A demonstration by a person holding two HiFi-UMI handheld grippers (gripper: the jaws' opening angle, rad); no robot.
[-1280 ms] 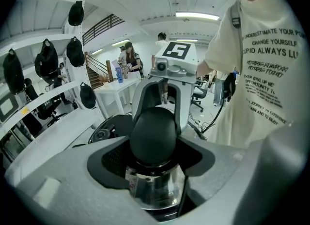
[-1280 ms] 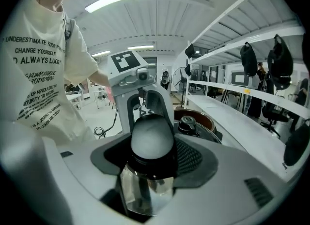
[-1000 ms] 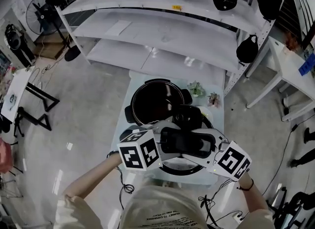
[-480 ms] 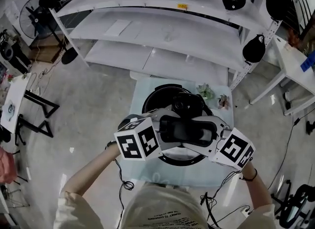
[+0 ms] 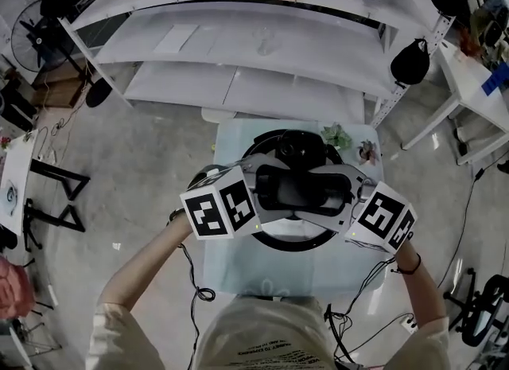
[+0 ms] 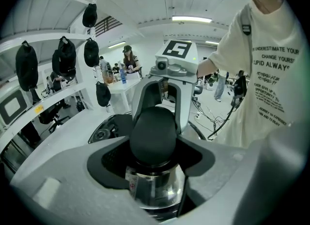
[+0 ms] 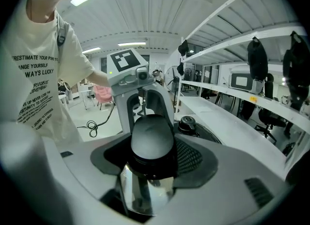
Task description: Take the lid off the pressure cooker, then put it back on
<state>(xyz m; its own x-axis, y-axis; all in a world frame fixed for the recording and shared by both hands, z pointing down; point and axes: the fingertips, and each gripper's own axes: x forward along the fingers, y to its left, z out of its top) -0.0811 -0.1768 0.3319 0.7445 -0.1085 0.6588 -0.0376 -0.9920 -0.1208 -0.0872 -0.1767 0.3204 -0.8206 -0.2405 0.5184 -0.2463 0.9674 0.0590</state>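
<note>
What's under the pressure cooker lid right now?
The cooker pot sits under the lid. Only a dark sliver of its rim shows at the lid's far left edge; its inside is covered, and whether the lid rests on it cannot be told.

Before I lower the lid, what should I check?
1. Left gripper shut on handle: ok.
2. Right gripper shut on handle: ok.
3. Lid centred over pot: cannot tell, the pot is hidden under it.
4. Lid seated: cannot tell.
5. Plants apart from the lid: ok.
</note>
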